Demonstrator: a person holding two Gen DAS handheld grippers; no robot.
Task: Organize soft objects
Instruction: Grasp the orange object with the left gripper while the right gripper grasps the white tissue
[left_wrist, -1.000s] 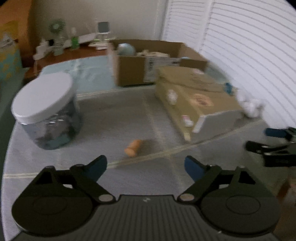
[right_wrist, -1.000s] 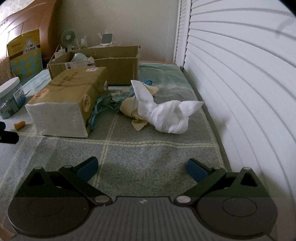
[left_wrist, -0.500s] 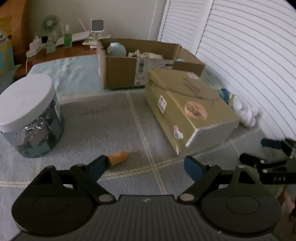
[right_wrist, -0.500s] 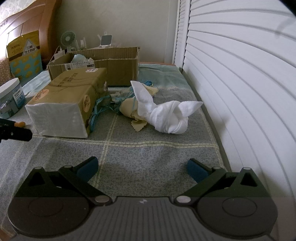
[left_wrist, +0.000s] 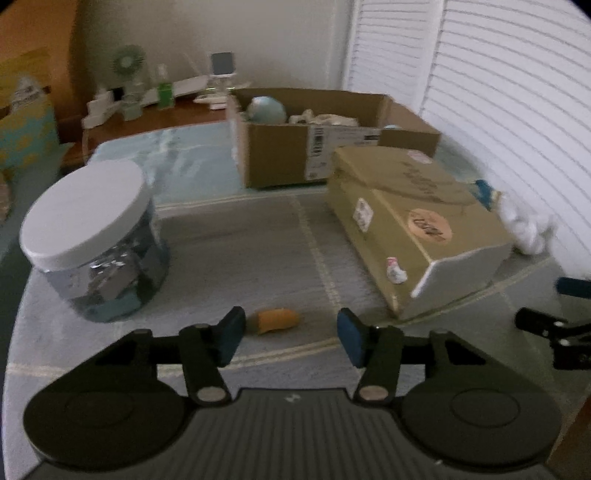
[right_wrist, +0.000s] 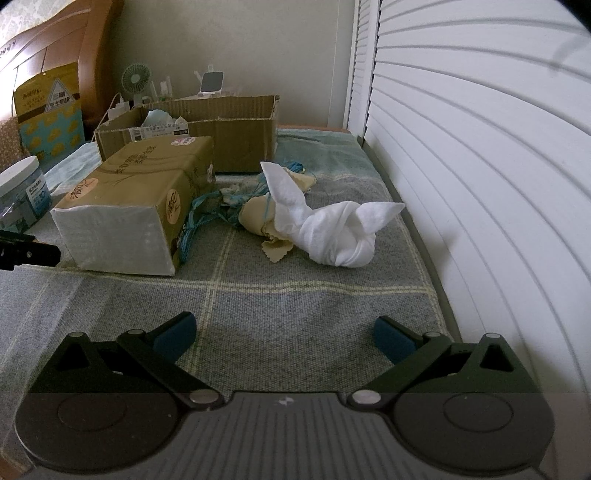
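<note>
A small orange soft piece (left_wrist: 277, 320) lies on the grey checked mat just beyond my left gripper (left_wrist: 290, 336), between its open fingers, which are narrower than before. My right gripper (right_wrist: 284, 338) is open and empty above the mat. Ahead of it lie a knotted white cloth (right_wrist: 334, 236), a beige cloth (right_wrist: 258, 218) and blue string (right_wrist: 201, 218). The white cloth also shows in the left wrist view (left_wrist: 524, 225). An open cardboard box (left_wrist: 332, 147) at the back holds soft items; it also shows in the right wrist view (right_wrist: 221, 133).
A long tissue pack (left_wrist: 413, 225) lies in the middle, also in the right wrist view (right_wrist: 136, 206). A white-lidded clear jar (left_wrist: 92, 240) stands at the left. White louvred doors (right_wrist: 480, 166) run along the right. A shelf with a fan (left_wrist: 127, 66) is behind.
My left gripper has swung so the orange piece now sits centred between its fingers, and the fingers have closed partway. The right gripper has barely moved.
</note>
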